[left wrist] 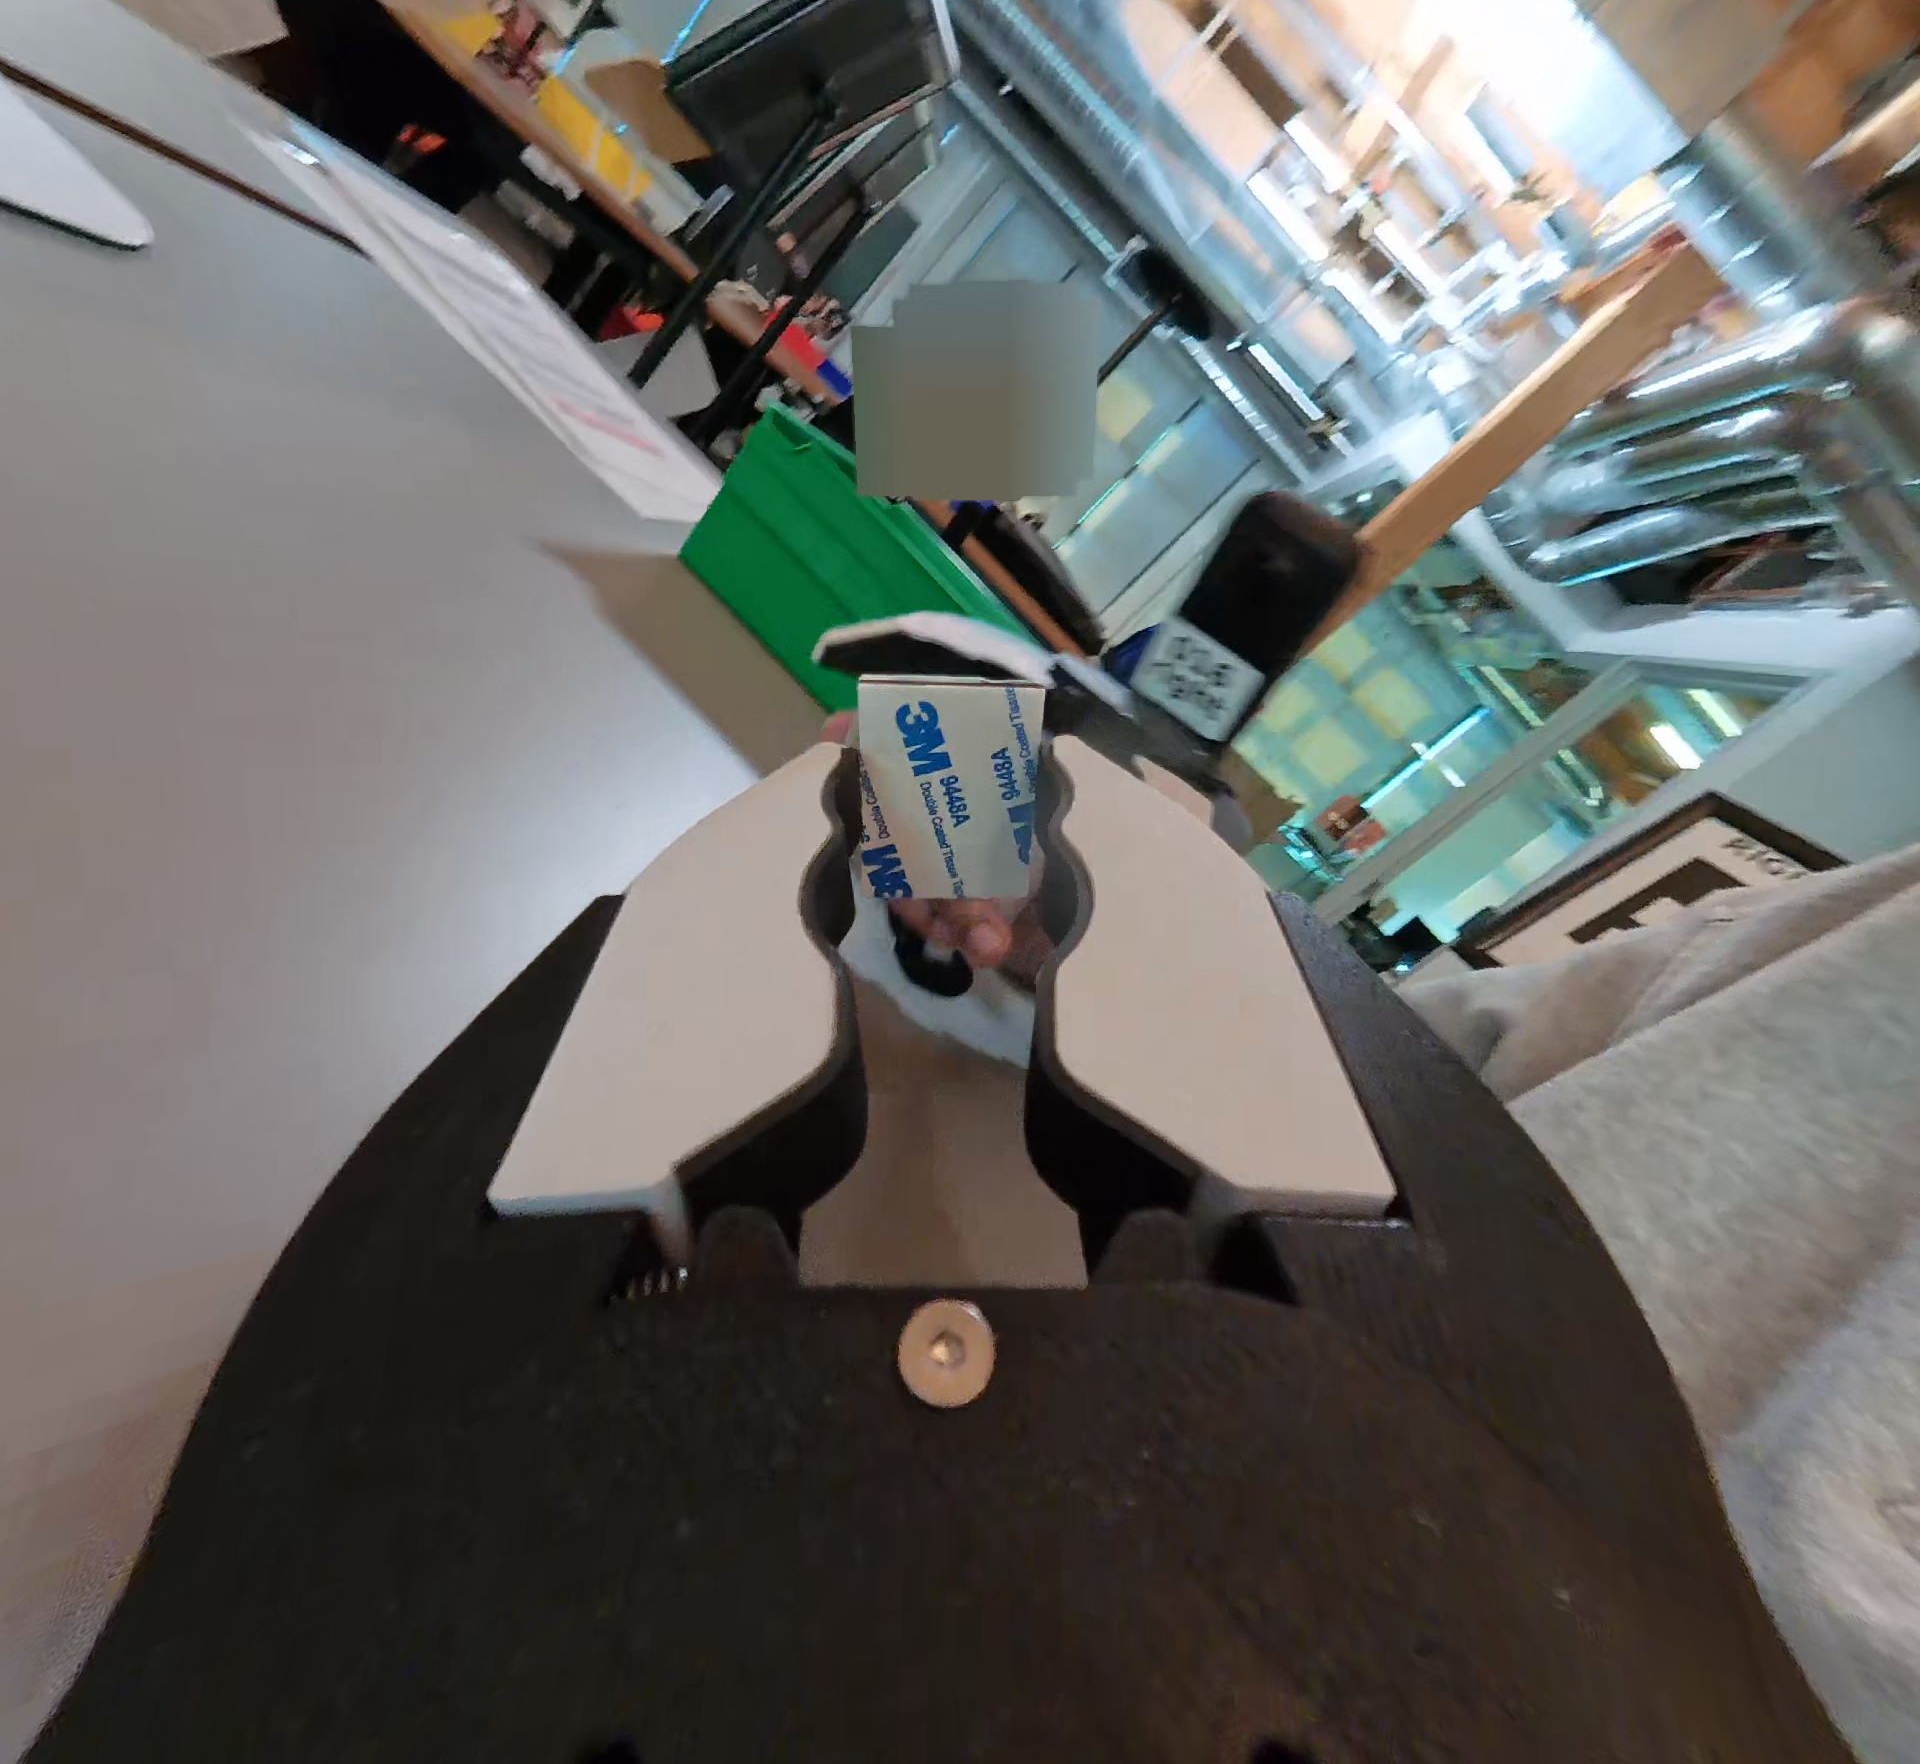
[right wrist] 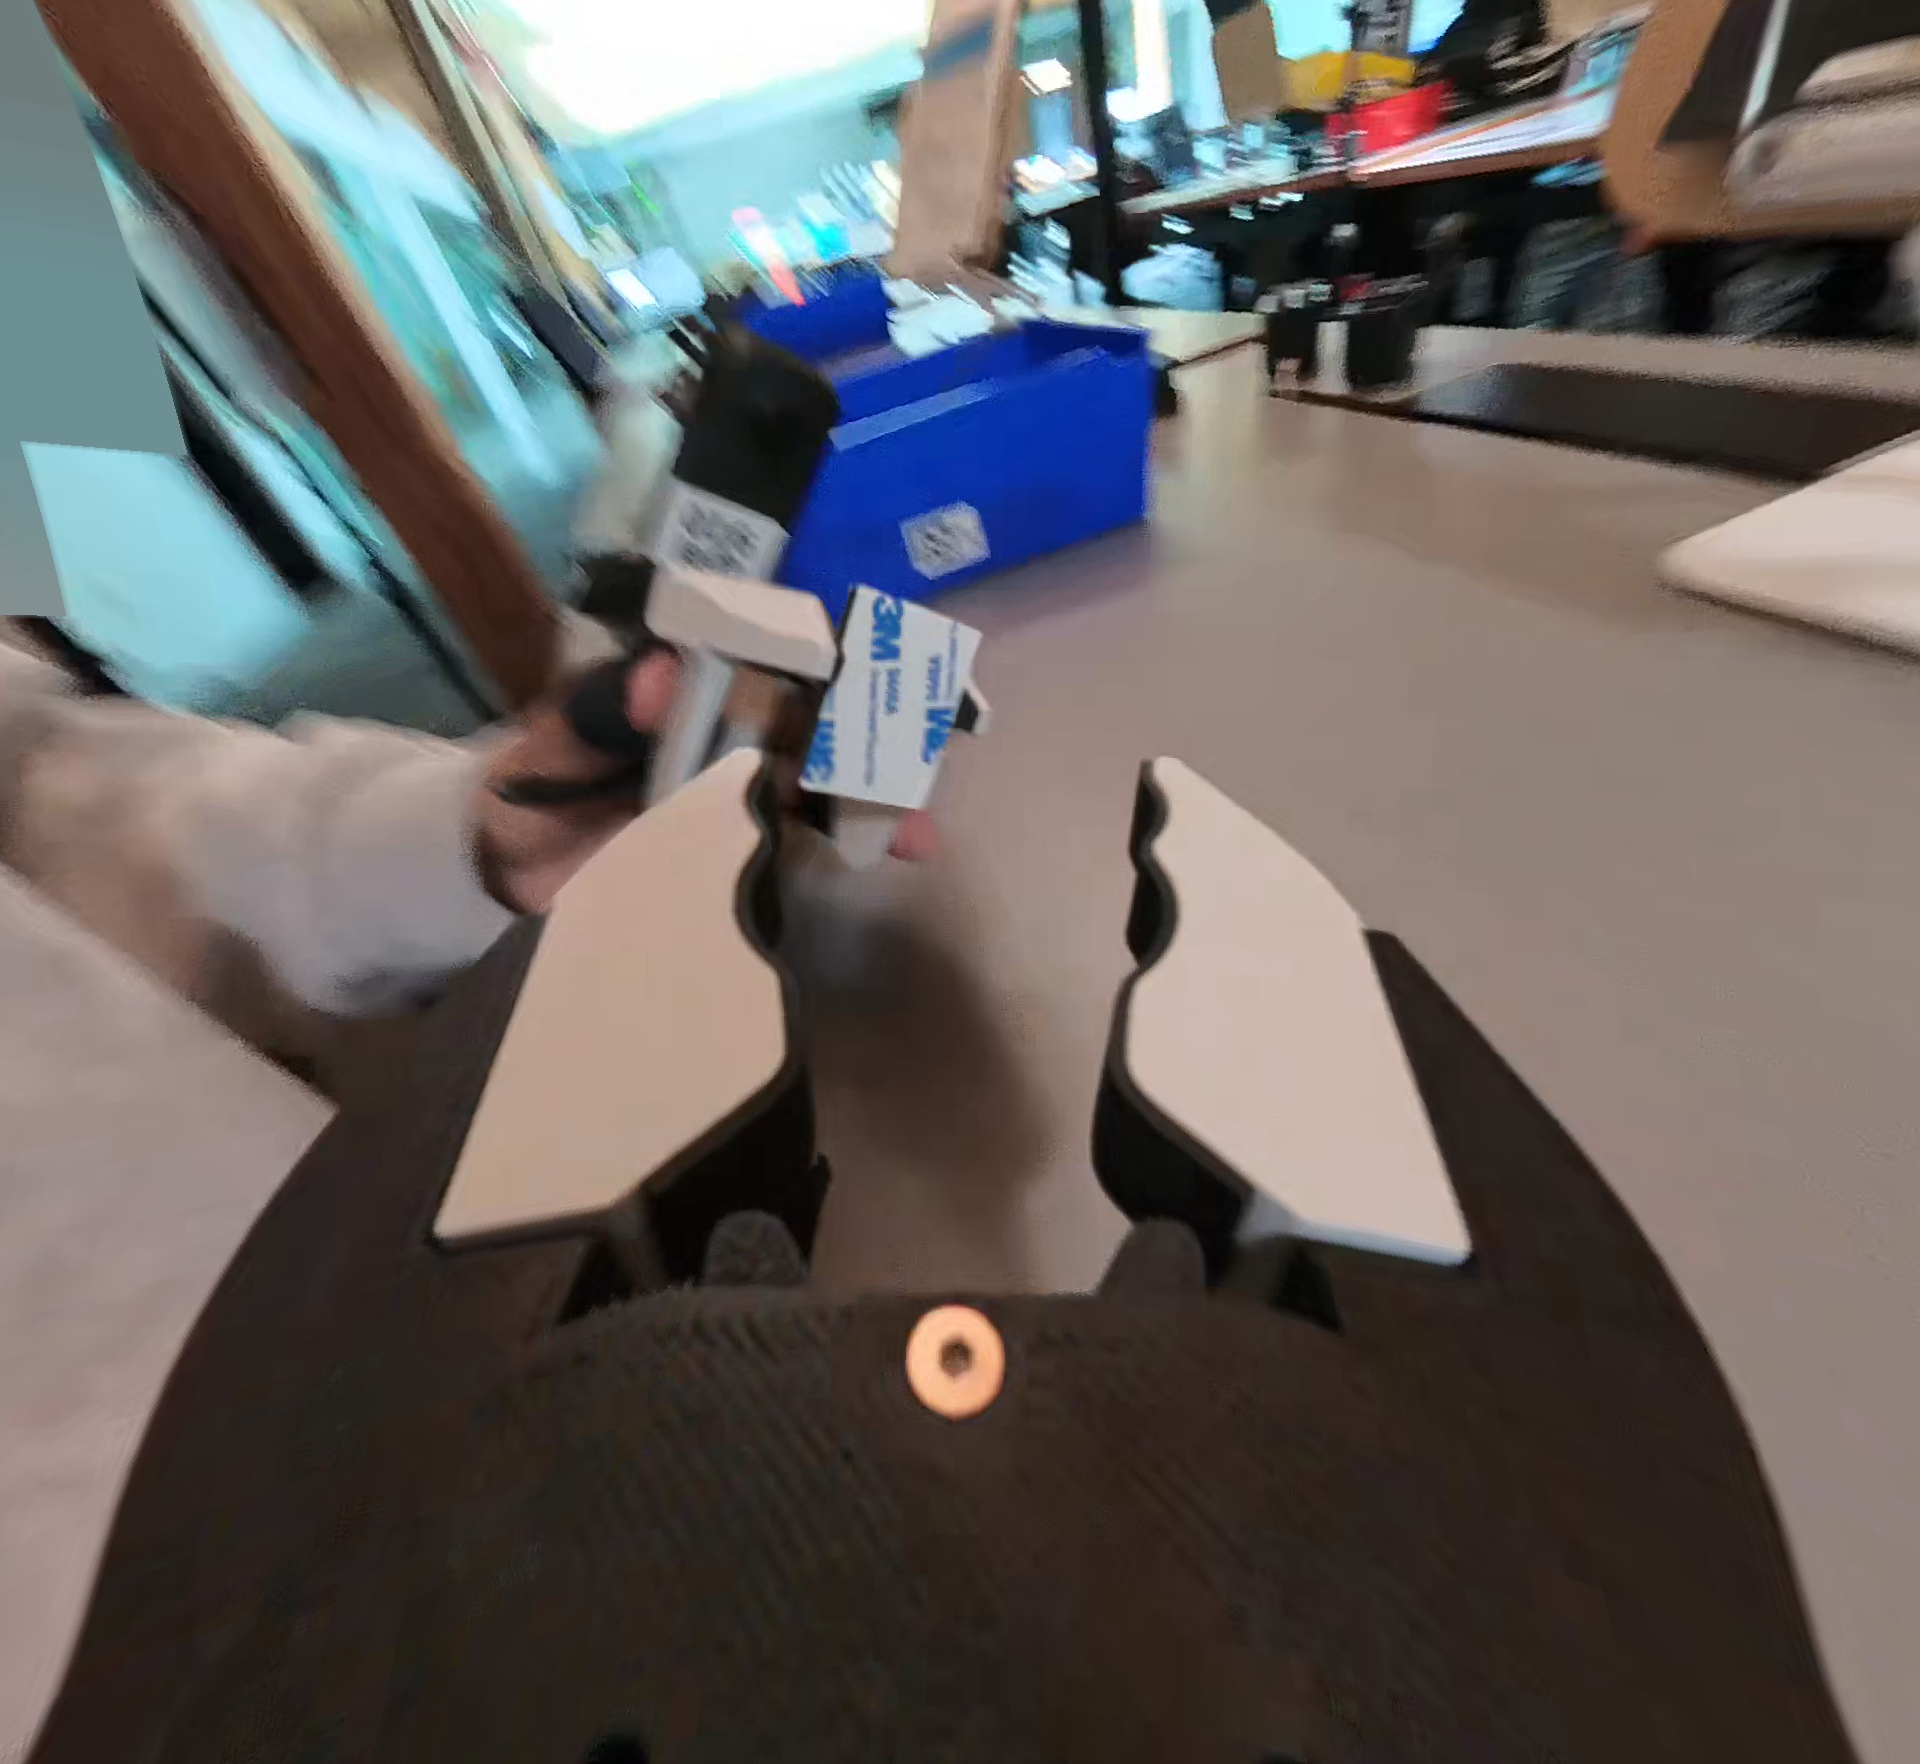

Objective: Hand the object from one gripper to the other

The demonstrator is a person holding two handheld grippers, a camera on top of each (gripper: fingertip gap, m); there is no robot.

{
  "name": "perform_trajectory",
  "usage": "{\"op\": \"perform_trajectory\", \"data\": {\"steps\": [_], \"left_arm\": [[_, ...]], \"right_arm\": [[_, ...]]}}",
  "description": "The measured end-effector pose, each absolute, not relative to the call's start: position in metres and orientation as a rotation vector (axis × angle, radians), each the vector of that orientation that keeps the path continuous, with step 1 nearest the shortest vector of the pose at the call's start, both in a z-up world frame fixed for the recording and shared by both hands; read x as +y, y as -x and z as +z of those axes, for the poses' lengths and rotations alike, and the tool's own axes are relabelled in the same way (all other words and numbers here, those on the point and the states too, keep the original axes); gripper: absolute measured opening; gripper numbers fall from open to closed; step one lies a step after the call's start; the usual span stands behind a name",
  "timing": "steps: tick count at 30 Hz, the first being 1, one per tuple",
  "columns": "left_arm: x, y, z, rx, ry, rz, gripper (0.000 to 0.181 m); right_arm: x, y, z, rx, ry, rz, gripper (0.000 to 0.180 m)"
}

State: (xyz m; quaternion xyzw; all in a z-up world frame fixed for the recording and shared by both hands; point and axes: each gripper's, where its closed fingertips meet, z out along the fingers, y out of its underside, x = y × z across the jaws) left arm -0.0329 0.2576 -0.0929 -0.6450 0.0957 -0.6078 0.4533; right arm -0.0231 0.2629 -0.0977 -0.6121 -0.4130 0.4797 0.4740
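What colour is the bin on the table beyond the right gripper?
Blue bin, clearest in the right wrist view.

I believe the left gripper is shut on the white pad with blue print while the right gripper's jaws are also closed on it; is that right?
Not quite. The left gripper is indeed shut on the white pad, but the right gripper is not closed on it: the right wrist view shows its jaws spread wide apart and empty, with the pad off to their left, apart from them.

Left gripper (left wrist: 948,784) clamped, right gripper (right wrist: 951,779) agape
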Motion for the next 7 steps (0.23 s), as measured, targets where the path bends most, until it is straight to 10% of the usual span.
{"op": "perform_trajectory", "data": {"steps": [1,7], "left_arm": [[0.255,0.032,-0.088,0.246,1.559,-1.523,0.031],[0.238,0.033,-0.055,0.331,1.319,-1.59,0.031]], "right_arm": [[0.259,0.022,-0.091,-0.943,1.508,1.348,0.062],[0.245,0.023,-0.075,-0.693,1.536,2.021,0.041]]}}
